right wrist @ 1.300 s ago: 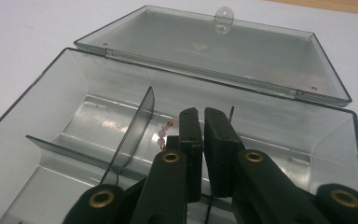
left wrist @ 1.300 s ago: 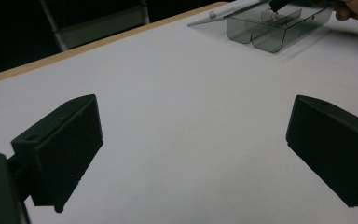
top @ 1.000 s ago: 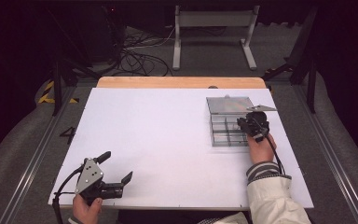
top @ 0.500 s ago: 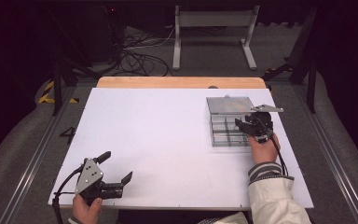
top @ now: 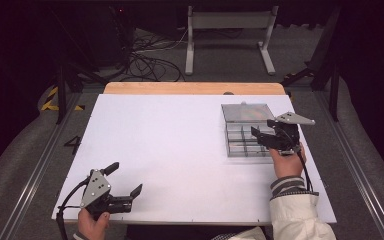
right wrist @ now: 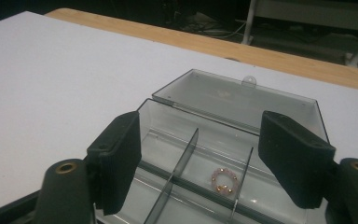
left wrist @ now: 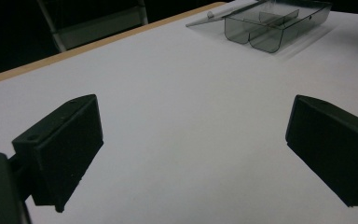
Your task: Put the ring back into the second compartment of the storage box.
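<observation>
Between the widely parted jaws of the right gripper (right wrist: 200, 163), nothing was held; just ahead of them and slightly below, a small beaded ring (right wrist: 223, 180) of pinkish and gold-coloured beads was seen lying in a middle compartment of the clear box (right wrist: 177, 135). From this it was judged that the ring had already been set down in the box and released, so that the placing step was done; the lid (right wrist: 242, 100) was laid back flat beyond the jaws, and closing it was judged to be what remained, if anything. The box was made of smoky, translucent plastic, rectangular, with thin upright dividers that split it into several cells, and a small rounded tab was seen at the far edge of the lid. Whether the other cells held anything could not be told.

The jaws of the left gripper (left wrist: 193, 154) were likewise spread wide and empty, with only bare desk (left wrist: 168, 93) between them; the box (left wrist: 275, 25) was seen well ahead of them and to their right. Both pairs of jaws were matt black, blocky pads with flat faces. The desk was covered with a smooth white sheet, and a strip of pale wood (top: 195, 88) was exposed along its far edge
</observation>
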